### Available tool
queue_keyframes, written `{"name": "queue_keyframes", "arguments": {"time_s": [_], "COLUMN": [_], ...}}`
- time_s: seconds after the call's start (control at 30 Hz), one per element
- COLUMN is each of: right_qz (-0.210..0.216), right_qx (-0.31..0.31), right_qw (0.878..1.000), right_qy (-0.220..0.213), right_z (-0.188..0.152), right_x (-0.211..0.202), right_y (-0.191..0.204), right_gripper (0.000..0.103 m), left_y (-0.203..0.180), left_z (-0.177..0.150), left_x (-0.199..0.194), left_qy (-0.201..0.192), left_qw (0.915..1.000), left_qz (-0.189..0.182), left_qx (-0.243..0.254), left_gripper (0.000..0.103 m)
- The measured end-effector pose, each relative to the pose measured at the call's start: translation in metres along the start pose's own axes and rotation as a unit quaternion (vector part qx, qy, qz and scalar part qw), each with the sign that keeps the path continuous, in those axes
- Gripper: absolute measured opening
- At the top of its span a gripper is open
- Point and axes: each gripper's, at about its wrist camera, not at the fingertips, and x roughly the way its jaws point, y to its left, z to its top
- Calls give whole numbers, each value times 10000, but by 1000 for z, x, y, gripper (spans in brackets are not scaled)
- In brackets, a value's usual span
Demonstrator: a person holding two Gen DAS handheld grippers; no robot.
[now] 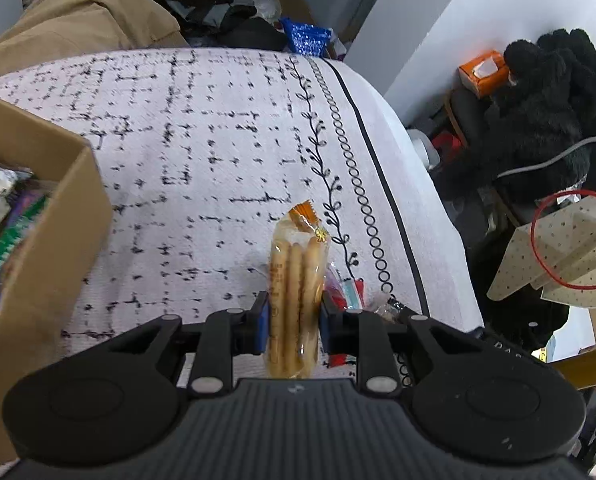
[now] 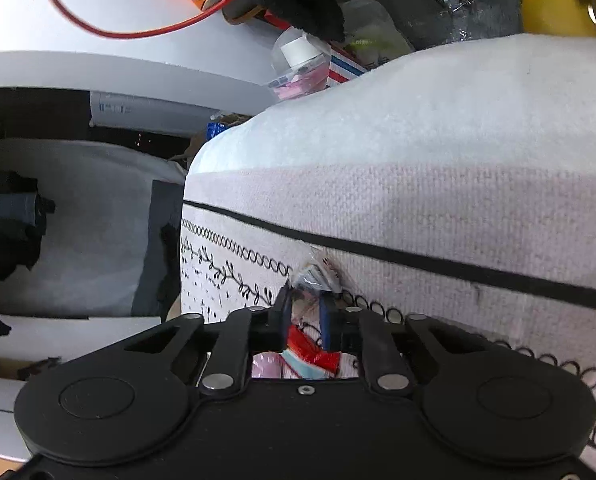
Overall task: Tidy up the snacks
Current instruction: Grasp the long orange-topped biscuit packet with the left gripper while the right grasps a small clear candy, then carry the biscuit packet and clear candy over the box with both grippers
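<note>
A clear packet of biscuit sticks (image 1: 295, 280) is held upright between the pads of the left gripper (image 1: 293, 320), pinched across its lower half above a white patterned cloth (image 1: 201, 152). The packet is judged light and its film slippery, while the sticks inside are likely brittle; a gentle pinch across the broad faces, low on the pack, is the safest hold, and hard squeezing could snap them. A cardboard box (image 1: 57, 240) already holding other wrapped snacks is seen to the left, its near wall standing well above the cloth, so the packet would have to be lifted over that rim. Open cloth lies between packet and box.

On the right side, the right gripper (image 2: 304, 316) is brought down narrow around a small crinkled wrapper in red, white and pale blue (image 2: 312, 354) lying near the looped border of the cloth; whether the pads are actually gripping it cannot be told from this close, distorted view. That wrapper is judged soft and very light. The cloth's edge falls away just beyond, with clutter below.
</note>
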Motion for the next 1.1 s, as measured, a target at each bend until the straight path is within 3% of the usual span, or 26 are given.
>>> {"name": "queue_keyframes", "arguments": {"time_s": [0.63,1.1], "right_qz": [347,1117], "right_qx": [-1162,-2170], "right_qw": [9926,9684], "right_qy": [102,515], "right_z": [-35,-87], "right_x": [-39,-54], "right_y": [45,101], "right_gripper": [4,4], "left_y": [46,103], "left_z": [13,25], "left_x": [-76,-127], "left_qy": [-511,-835], "left_qw": [9984,9942], "left_qz": [214,579], "left_qx": [-109,-352], "left_gripper": [24,24]}}
